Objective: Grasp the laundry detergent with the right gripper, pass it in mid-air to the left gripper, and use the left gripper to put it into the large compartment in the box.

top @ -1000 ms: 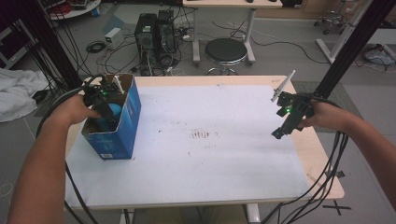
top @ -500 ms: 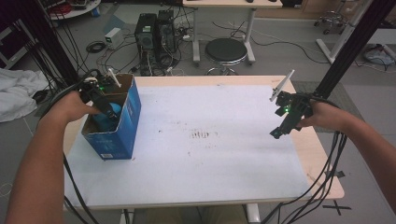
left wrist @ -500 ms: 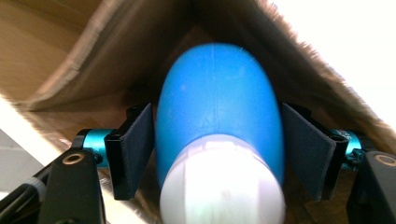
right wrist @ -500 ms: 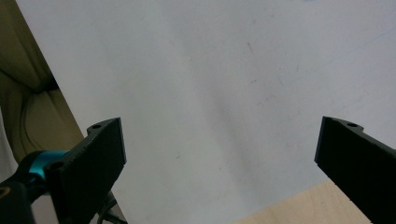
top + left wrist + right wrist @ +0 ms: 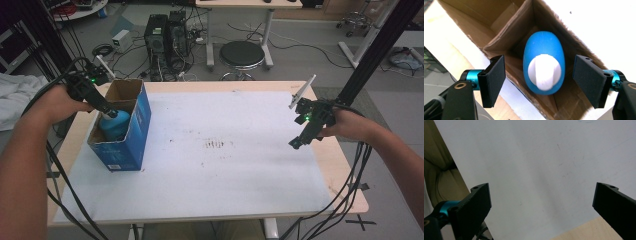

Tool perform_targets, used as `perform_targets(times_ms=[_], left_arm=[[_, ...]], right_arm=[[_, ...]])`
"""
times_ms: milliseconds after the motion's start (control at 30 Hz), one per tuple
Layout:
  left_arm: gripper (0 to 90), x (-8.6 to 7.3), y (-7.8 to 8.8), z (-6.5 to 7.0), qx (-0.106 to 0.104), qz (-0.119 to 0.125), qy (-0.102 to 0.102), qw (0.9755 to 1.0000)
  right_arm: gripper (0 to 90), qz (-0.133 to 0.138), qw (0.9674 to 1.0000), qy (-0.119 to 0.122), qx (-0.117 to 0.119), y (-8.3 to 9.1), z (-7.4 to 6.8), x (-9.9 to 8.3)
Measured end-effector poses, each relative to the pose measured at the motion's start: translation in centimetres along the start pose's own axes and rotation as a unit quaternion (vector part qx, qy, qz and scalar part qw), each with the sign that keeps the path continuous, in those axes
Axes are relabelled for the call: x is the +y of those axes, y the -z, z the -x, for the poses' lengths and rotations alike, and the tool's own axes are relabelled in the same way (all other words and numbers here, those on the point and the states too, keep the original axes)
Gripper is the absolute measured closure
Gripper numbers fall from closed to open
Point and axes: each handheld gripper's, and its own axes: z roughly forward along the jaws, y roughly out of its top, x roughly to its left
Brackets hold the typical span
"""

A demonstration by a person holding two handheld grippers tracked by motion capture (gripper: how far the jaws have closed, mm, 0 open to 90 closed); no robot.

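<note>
From above, your left gripper (image 5: pixel 107 110) hangs over the box (image 5: pixel 131 134), the bottle (image 5: pixel 115 125) upright inside.

Along its jaws, just opened and apart, the bottle (image 5: pixel 544 66) stands straight below, untouched.

Your right gripper (image 5: pixel 541 207) idles wide over the counter (image 5: pixel 536 157).

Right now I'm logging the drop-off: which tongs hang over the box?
The left tongs, open above the blue bottle standing in the cardboard box; the right tongs hover over bare table.

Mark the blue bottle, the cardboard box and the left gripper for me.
blue bottle (image 5: pixel 543 72), left gripper view, on its white cap.
cardboard box (image 5: pixel 141 119), high view, on its blue outer side.
left gripper (image 5: pixel 539 82), left gripper view, midway between its open jaws.
</note>
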Motion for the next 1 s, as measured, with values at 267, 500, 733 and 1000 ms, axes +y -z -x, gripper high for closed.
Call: perform_targets(times_ms=[267,500,733,1000], left_arm=[[26.5,1.9,2.8,2.1,-0.013,0.038,-0.023,0.9990],[26.5,4.8,3.5,4.9,-0.034,0.044,-0.085,0.9948],[26.5,7.3,3.3,7.2,-0.055,0.045,-0.140,0.9876],[14.0,9.5,2.5,9.6,-0.075,0.047,-0.182,0.9792]], right_arm=[[1.0,0.005,1.0000,-0.006,-0.004,0.5,-0.3,-0.3],[1.0,0.008,1.0000,-0.002,-0.006,0.8,-0.8,-0.3],[1.1,0.014,0.9999,-0.004,-0.009,1.2,-1.1,-0.3],[1.0,0.019,0.9998,-0.002,-0.010,1.4,-1.5,0.0]])
